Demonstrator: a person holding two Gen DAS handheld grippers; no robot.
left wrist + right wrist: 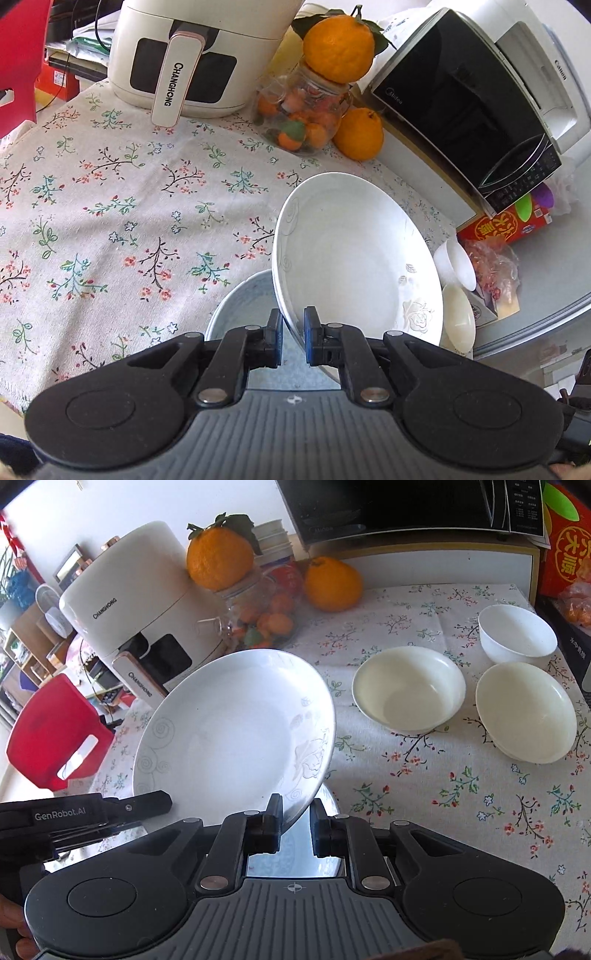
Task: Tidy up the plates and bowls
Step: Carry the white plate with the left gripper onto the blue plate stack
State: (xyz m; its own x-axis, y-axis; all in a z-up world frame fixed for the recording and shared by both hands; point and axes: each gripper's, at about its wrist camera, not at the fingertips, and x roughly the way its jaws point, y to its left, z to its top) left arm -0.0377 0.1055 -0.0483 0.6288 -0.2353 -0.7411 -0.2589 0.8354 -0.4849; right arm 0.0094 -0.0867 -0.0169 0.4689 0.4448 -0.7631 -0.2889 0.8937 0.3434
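Observation:
A white plate (354, 254) with a faint rose print hangs tilted above the flowered tablecloth (110, 206). My left gripper (293, 332) is shut on its near rim. The right gripper (295, 816) holds the opposite rim of the same white plate (229, 734), which slants between its pads. The left gripper (162, 799) shows at the left of the right wrist view, at the plate's edge. Under the plate a blue-patterned plate (236, 306) lies on the cloth. Two cream bowls (408, 690) (526, 712) and a white bowl (517, 633) stand to the right.
At the back stand a white air fryer (184, 55), a glass jar (303, 110) of small fruit with an orange (338, 48) on top, another orange (358, 134) and a black microwave (461, 107). A red box (506, 225) and a red chair (55, 734) flank the table.

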